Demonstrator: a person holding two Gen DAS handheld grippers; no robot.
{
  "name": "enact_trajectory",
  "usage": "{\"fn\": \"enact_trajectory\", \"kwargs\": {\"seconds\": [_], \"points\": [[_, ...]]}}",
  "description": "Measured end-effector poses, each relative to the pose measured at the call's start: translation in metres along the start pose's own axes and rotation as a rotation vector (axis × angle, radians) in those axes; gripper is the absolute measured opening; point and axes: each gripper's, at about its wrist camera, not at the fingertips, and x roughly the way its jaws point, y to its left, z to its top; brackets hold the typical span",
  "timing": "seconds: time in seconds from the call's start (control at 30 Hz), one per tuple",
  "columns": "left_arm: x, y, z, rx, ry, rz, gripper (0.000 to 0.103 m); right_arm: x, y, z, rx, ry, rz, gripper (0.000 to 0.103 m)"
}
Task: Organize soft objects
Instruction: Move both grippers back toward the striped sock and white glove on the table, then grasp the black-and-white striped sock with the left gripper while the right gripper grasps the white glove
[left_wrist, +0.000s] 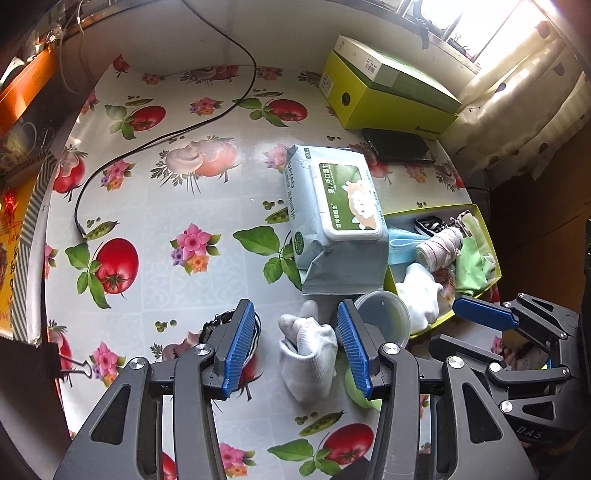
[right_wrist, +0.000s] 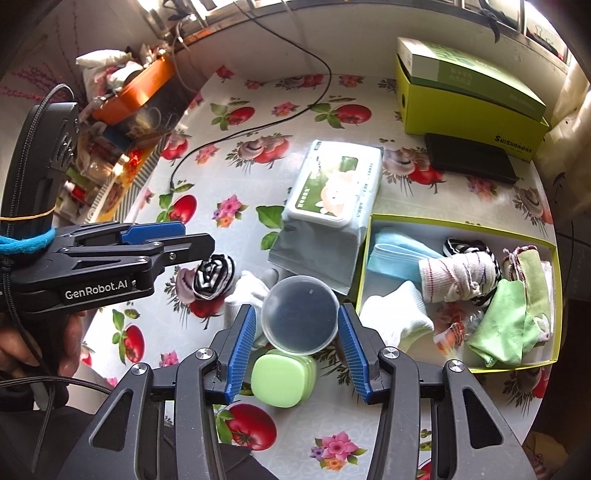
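Note:
A white sock lies on the tablecloth between the open blue pads of my left gripper; part of it shows in the right wrist view. A black-and-white striped sock lies just left of it, under the left finger. The yellow-green box at the right holds blue masks, a rolled sock, a white sock and green cloths. My right gripper is open and empty, over a clear round lid and a green case.
A wet-wipes pack lies mid-table beside the box. A green shoebox and a black wallet sit at the back right. A black cable crosses the table. Clutter lines the left edge.

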Motion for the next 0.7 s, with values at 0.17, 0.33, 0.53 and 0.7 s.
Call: {"fn": "enact_trajectory", "kwargs": {"seconds": [0.17,0.33,0.53,0.7], "points": [[0.0,0.011,-0.006,-0.02,0.002,0.006,0.048,0.001,0.007,0.002,-0.013,0.007,0.007,0.046],[0.0,0.03,-0.015,-0.056,0.005,0.002,0.048,0.003,0.013,0.003,-0.027,0.014,0.01,0.046],[0.004,0.057,-0.029,-0.109,0.026,0.018,0.048,0.008,0.02,0.003,-0.045,0.028,0.021,0.047],[0.015,0.071,-0.04,-0.13,0.057,0.012,0.048,0.013,0.027,0.003,-0.063,0.043,0.03,0.047]]}}
